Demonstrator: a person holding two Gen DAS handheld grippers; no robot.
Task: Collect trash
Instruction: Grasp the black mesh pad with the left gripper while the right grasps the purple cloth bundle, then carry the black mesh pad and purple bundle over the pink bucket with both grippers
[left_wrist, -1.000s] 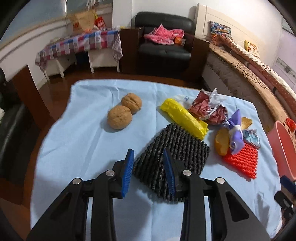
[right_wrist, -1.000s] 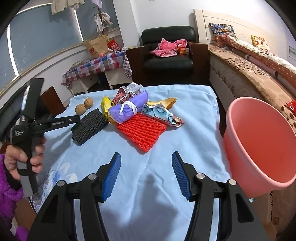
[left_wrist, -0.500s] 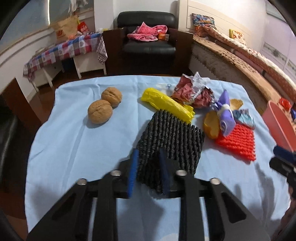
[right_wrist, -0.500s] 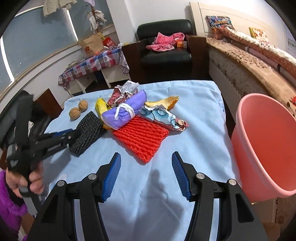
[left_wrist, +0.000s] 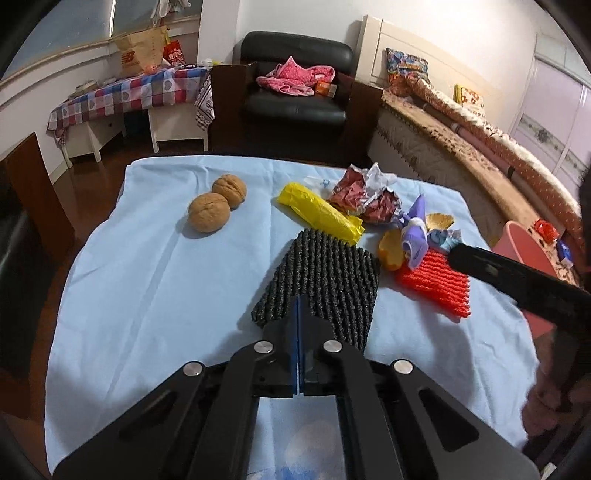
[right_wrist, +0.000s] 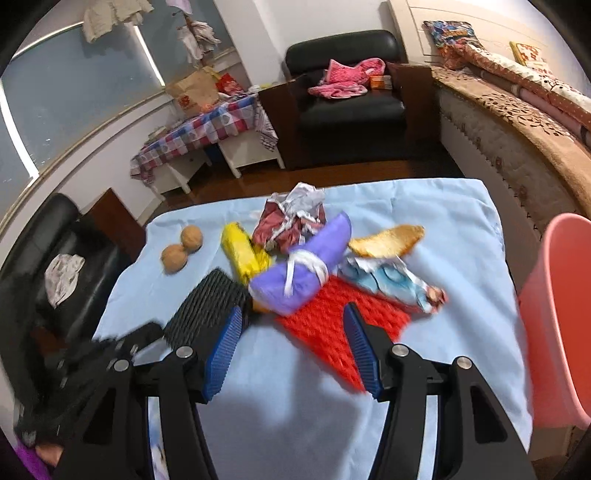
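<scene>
My left gripper (left_wrist: 299, 314) has pinched shut on the near edge of the black foam net (left_wrist: 325, 273), ribbed and springy, on the blue cloth (left_wrist: 147, 280). My right gripper (right_wrist: 291, 347) gapes empty over the red foam net (right_wrist: 332, 332). Pink bucket (right_wrist: 557, 314) sits past the table's right edge.

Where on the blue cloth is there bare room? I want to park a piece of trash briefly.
Bare cloth lies near the walnuts, left of the black foam net. More lies between the red foam net and the pink bucket. The middle is crowded: yellow bag, wrappers, purple bundle.
</scene>
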